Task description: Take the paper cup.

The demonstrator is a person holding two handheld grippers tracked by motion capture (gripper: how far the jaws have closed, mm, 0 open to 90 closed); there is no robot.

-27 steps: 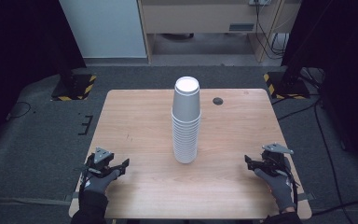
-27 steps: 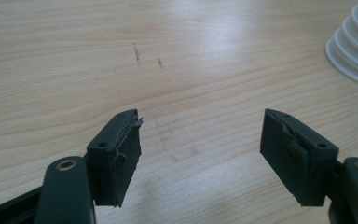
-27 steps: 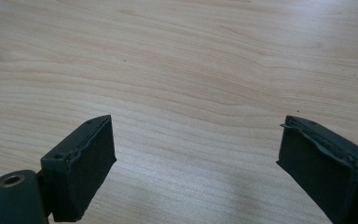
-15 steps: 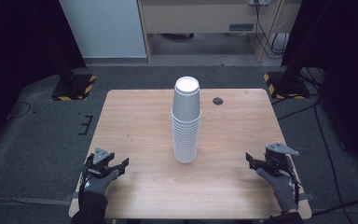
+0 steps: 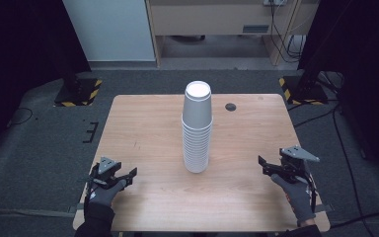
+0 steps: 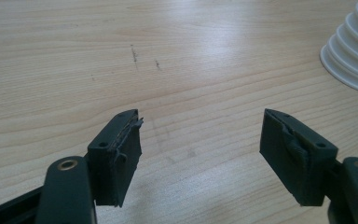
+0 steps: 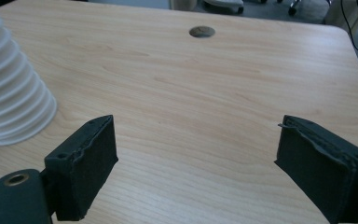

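Surface [image 5: 148, 128]: light wood-grain top, rounded corners, standing on dark grey carpet. Faint scuff marks on the wood ahead of the left jaws in the left gripper view.

Stack of white cups [image 5: 197, 127]: tall, nested, mouths down, upright near the middle of the surface, slightly toward the near half. Ribbed lower rims at the right edge of the left gripper view [image 6: 352, 51] and at the left edge of the right gripper view [image 7: 9, 88]. Untouched by either tool.

Cable hole [image 5: 231, 106]: small dark round port, far right part of the surface, beyond and right of the stack. Also at top centre of the right gripper view [image 7: 202, 31].

Left hand-held gripper [image 5: 120, 177]: near left corner of the surface, held in a gloved hand [image 5: 102, 195]. Jaws wide apart, nothing between them, bare wood in the gap [image 6: 200, 140]. Well apart from the stack.

Right hand-held gripper [image 5: 267, 167]: near right edge of the surface, grey three-cornered plate on top, held in a gloved hand [image 5: 296, 193]. Jaws wide apart, nothing between them [image 7: 196, 158]. Well apart from the stack.

Yellow-and-black striped bases [image 5: 76, 93]: on the floor beyond both far corners of the surface.

White panel [image 5: 109, 29]: upright, behind the surface at far left.
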